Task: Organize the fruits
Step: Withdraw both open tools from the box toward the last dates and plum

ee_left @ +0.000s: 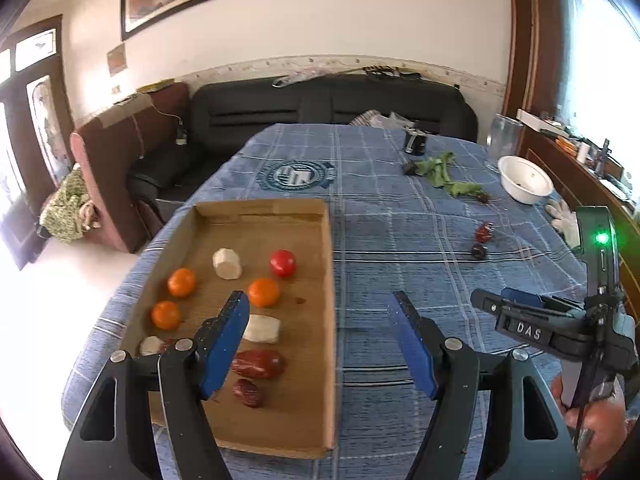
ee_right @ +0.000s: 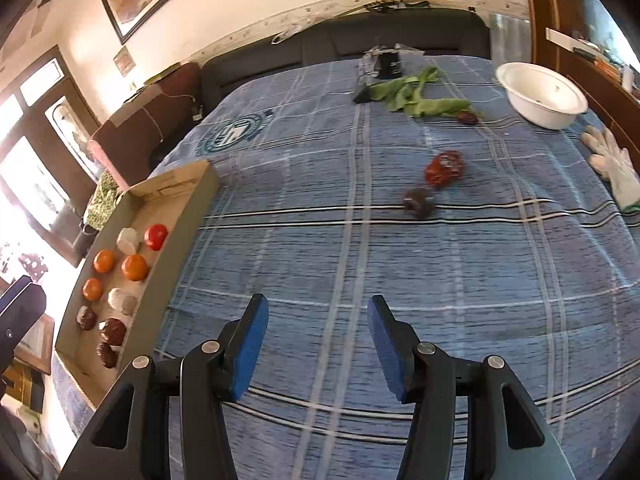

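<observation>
While most of the fruit already lies in the shallow brown cardboard tray [ee_left: 256, 208], two pieces sit out on the blue plaid cloth covering the surface [ee_right: 400, 280]: a wrinkled red fruit [ee_right: 445, 168] and, just beside it on the near side, a small dark purple-brown fruit [ee_right: 418, 202]. Inside the tray are three round orange citrus fruits [ee_left: 181, 282], a glossy red tomato-like fruit [ee_left: 283, 263], pale white chunks [ee_left: 227, 264] and several dark red, date-like fruits [ee_left: 258, 363], lying loosely apart. Over the tray's near right part hangs the left claw [ee_left: 318, 312], its blue-padded jaws wide apart with nothing between them. To its right, the right claw [ee_right: 318, 314] hangs over bare cloth, well short of the two loose fruits, its jaws likewise parted and empty. A person's hand [ee_left: 592, 416] grips the right tool's handle at the lower right of the left wrist view. Farther across the cloth lie a sprig of green leaves [ee_right: 416, 96], another dark fruit [ee_right: 467, 117] touching its end, a white round bowl [ee_right: 542, 94] near the right edge, and a pale glove [ee_right: 614, 164]. Beyond the surface stands a black sofa [ee_left: 328, 104].
</observation>
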`<state>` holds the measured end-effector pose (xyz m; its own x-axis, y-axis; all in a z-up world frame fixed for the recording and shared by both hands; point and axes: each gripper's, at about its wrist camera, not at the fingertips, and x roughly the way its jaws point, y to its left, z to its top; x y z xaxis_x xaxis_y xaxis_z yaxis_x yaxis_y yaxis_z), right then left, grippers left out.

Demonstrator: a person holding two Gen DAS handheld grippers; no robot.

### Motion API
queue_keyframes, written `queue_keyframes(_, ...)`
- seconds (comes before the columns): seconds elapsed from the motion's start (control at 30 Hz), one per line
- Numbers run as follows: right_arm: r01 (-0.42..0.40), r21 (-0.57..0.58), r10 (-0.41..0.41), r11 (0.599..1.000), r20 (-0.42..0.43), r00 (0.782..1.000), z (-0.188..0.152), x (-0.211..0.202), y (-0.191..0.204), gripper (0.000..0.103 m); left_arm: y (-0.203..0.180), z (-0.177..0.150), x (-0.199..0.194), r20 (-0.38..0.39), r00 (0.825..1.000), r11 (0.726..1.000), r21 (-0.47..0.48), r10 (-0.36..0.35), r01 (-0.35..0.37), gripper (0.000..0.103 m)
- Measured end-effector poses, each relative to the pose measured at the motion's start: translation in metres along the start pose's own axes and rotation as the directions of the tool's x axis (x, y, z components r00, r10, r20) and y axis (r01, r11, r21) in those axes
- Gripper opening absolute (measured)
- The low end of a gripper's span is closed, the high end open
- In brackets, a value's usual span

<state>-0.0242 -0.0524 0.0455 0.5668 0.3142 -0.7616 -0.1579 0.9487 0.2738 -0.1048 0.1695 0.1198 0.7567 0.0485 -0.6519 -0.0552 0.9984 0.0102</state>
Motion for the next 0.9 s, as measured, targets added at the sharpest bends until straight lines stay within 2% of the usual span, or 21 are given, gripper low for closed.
queue_keyframes(0.3,0.127,0.124,-0.131,0.984,0.026,0.991,0.021,-0.012,-0.081,0.057,-0.028,-0.007,0.023,-0.07,0.992,0.994,0.03,-0.103,0.106,0.073)
queue_keyframes(0.4,0.143,0.154,-0.15,0.978,0.035,0.988,0.033,-0.009,-0.099,0.057,-0.032,-0.008,0.03,-0.087,0.99,0.993,0.029,-0.11,0.113,0.073)
queue_keyframes(0.5,0.126,0.2,-0.136,0.972,0.035,0.99,0.051,0.004,-0.112,0.057,-0.032,-0.01,0.035,-0.097,0.989,0.993,0.026,-0.112,0.115,0.073)
queue_keyframes(0.67,0.082,0.24,-0.091,0.967,0.025,0.996,0.078,0.028,-0.118,0.057,-0.03,-0.01,0.046,-0.119,0.987,0.993,0.014,-0.112,0.114,0.073)
queue_keyframes(0.8,0.098,0.222,-0.099,0.97,-0.005,0.995,0.094,0.054,-0.106,0.057,-0.033,-0.01,0.053,-0.138,0.984,0.993,0.017,-0.111,0.115,0.073)
queue_keyframes(0.9,0.104,0.21,-0.104,0.972,-0.01,0.995,0.101,0.067,-0.098,0.061,-0.038,-0.009,0.057,-0.148,0.983,0.992,0.034,-0.112,0.118,0.073)
